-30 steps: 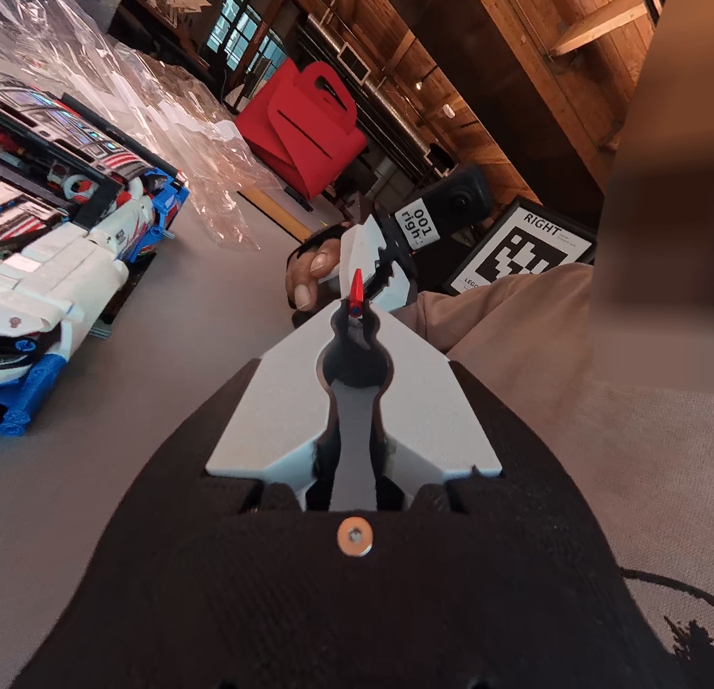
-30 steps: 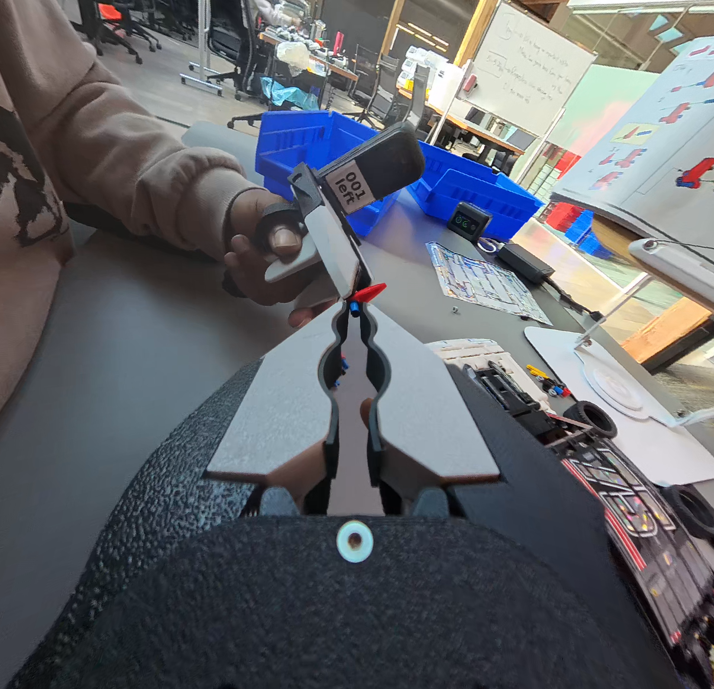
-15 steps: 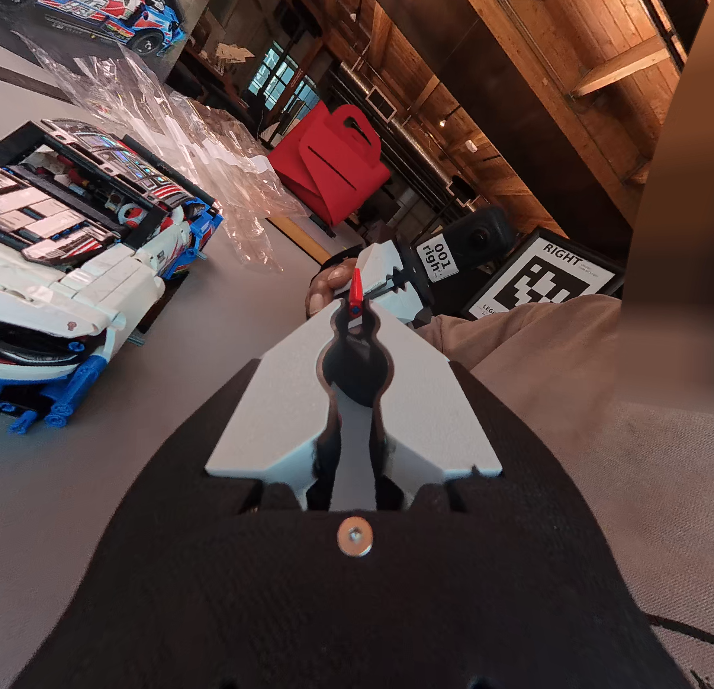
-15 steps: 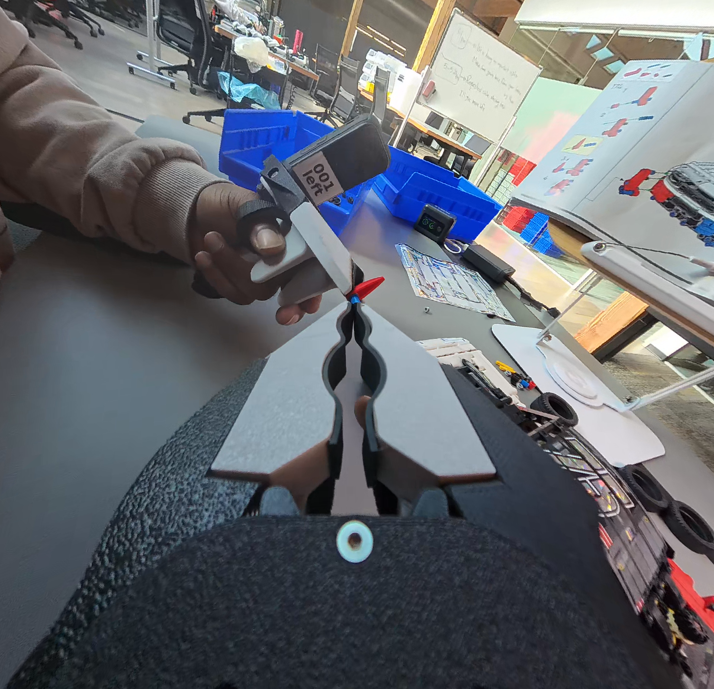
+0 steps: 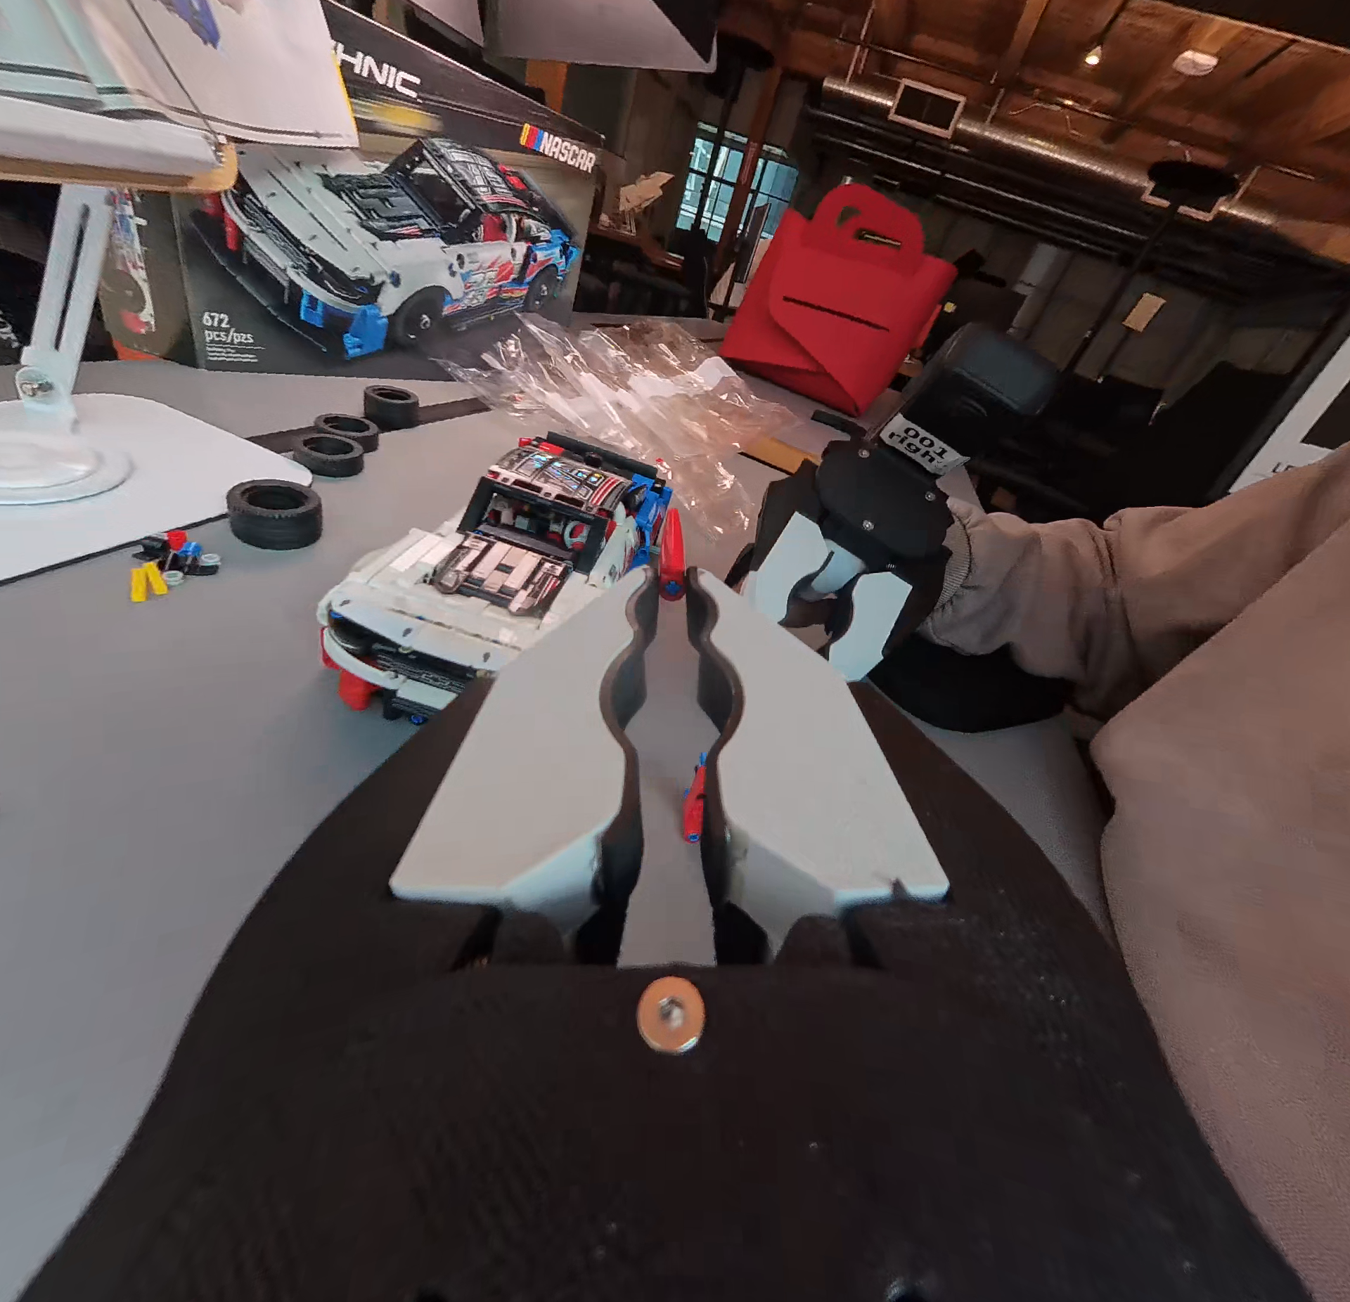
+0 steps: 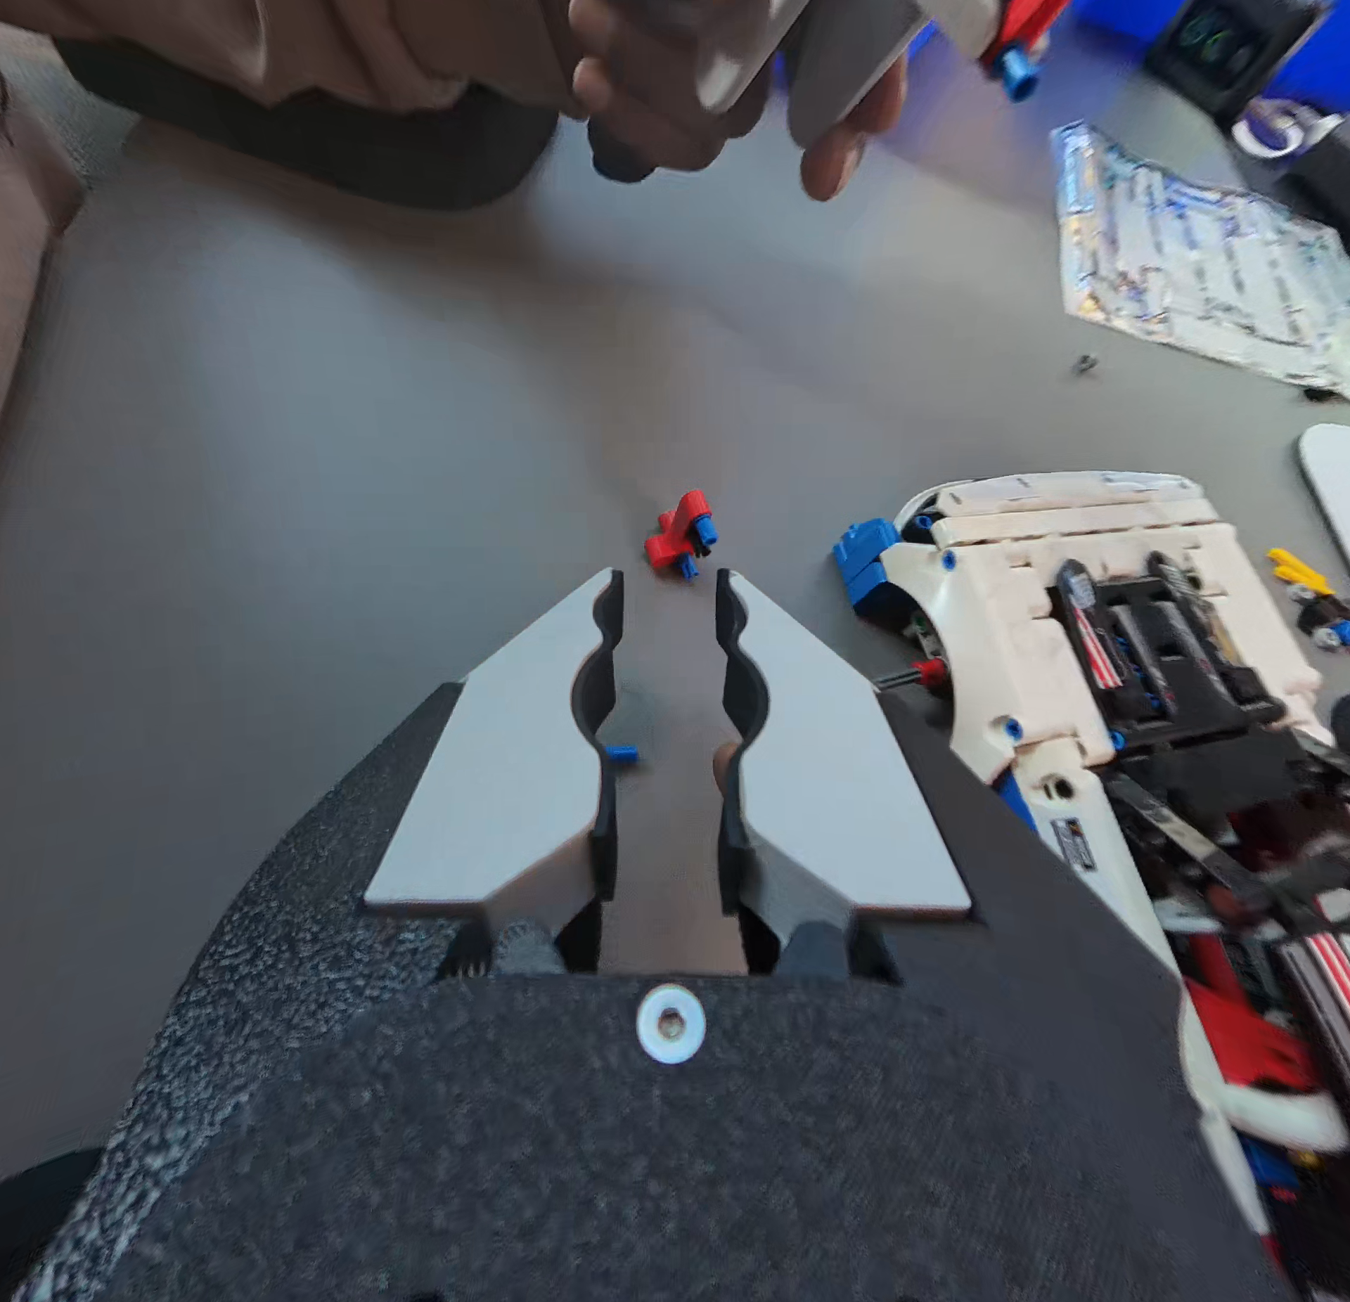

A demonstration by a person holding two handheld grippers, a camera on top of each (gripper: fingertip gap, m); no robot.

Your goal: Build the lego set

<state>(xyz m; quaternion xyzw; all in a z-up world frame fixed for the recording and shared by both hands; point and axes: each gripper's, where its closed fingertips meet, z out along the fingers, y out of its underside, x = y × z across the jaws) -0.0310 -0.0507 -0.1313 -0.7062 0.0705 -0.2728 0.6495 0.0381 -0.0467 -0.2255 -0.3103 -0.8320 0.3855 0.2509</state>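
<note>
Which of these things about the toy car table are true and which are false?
1. The left gripper pinches a long red piece with a blue pin. True.
2. The right gripper holds a small red and blue piece. False: its jaws are apart and empty, and the small red and blue piece lies on the grey table just ahead of them.
3. The white, blue and red toy car already has all its wheels. False: four black rubber tyres lie loose on the table.
4. A red felt bag stands behind the clear plastic bags. True.
</note>
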